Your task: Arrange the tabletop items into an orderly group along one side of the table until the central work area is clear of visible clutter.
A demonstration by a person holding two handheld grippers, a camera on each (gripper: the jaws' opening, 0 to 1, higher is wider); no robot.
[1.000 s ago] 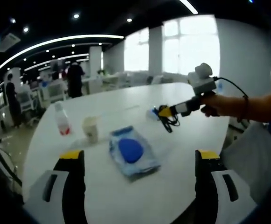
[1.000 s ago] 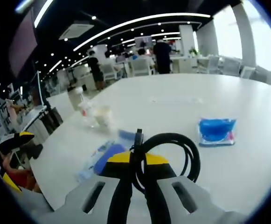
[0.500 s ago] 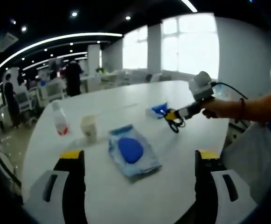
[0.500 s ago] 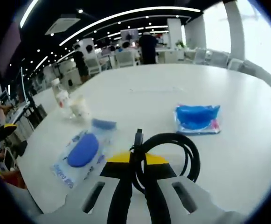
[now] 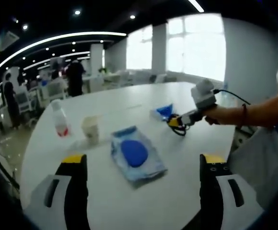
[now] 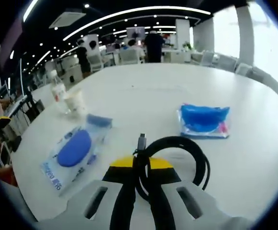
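Right gripper (image 6: 138,178): fingers clamped together on a coiled black cable (image 6: 174,165), loop hanging off to the right of the tips, plug end poking up just above them. In the left gripper view the same gripper (image 5: 173,121) sits low over the desk (image 5: 196,158) with the cable (image 5: 178,129) dangling, just beside the small blue pouch (image 5: 163,111). I judge I am carrying the cable toward that pouch so the two can form the start of a group on that side; not yet set down. Left gripper (image 5: 143,165): fingers wide apart, nothing between them, held back at the near edge, presumably waiting its turn. Other items are scattered across the middle: a large flat pack with a blue oval (image 5: 136,154) in front of the left gripper, a paper cup (image 5: 91,129) beyond it, and a clear bottle with a red label band (image 5: 59,118) just left of the cup. In the right gripper view the pack (image 6: 72,148) has printed text along one edge, too blurred to read; the pouch (image 6: 205,120) shows a red-pink strip, lettering not legible. No brand can be made out anywhere. Centre of the desk is not clear yet; most of the task remains.
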